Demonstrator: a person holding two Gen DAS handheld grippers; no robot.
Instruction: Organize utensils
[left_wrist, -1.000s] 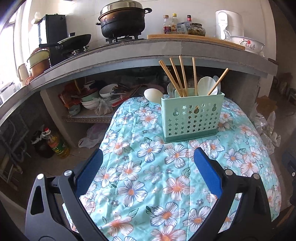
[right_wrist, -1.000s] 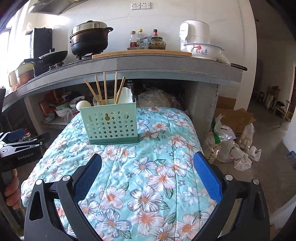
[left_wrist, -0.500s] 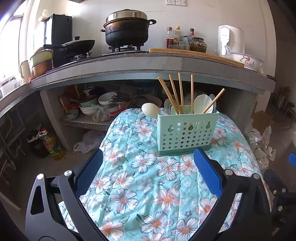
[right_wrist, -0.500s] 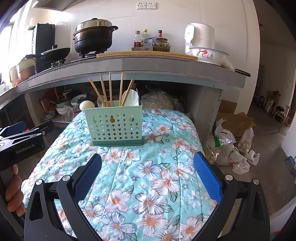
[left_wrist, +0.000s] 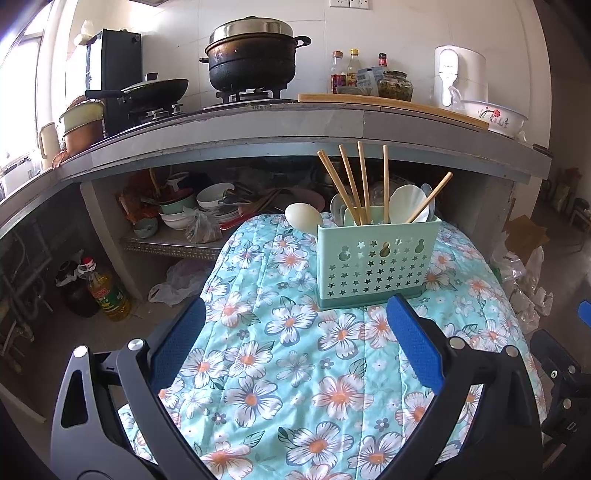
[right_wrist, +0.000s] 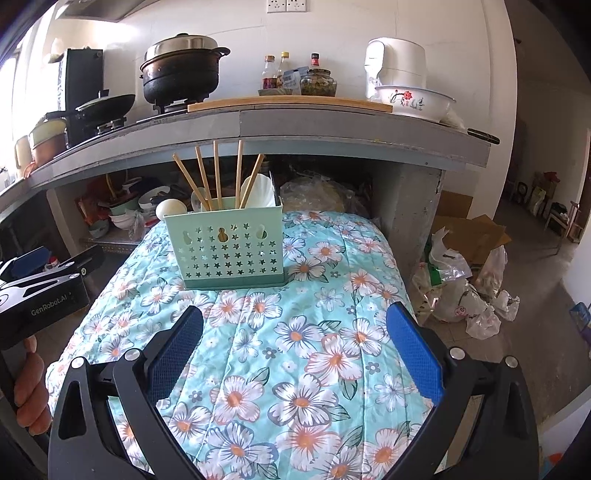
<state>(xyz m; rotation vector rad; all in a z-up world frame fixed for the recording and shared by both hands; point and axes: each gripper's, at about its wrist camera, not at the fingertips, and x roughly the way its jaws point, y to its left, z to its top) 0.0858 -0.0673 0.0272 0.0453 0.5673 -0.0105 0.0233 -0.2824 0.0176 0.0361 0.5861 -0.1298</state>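
Note:
A mint-green utensil holder (left_wrist: 376, 258) (right_wrist: 229, 247) with star-shaped holes stands upright on the floral tablecloth (left_wrist: 295, 362) (right_wrist: 295, 350). Several wooden chopsticks (left_wrist: 360, 184) (right_wrist: 218, 173) and white spoons (left_wrist: 406, 201) (right_wrist: 260, 190) stick out of it. One more white spoon (left_wrist: 301, 216) (right_wrist: 170, 208) shows at its left rear. My left gripper (left_wrist: 295, 347) is open, low over the cloth and short of the holder, with nothing between its fingers. My right gripper (right_wrist: 295, 350) is open and empty too, nearer the front edge.
A grey kitchen counter (left_wrist: 258, 125) runs behind the table, with a black pot (left_wrist: 251, 59), a pan, bottles and a white floral bowl (right_wrist: 413, 99). Dishes fill the shelf below (left_wrist: 207, 206). An oil bottle (left_wrist: 105, 291) and plastic bags (right_wrist: 458, 291) lie on the floor.
Both grippers have drawn back and risen a little from the holder, which looks smaller and farther off now. Both stay open and empty.

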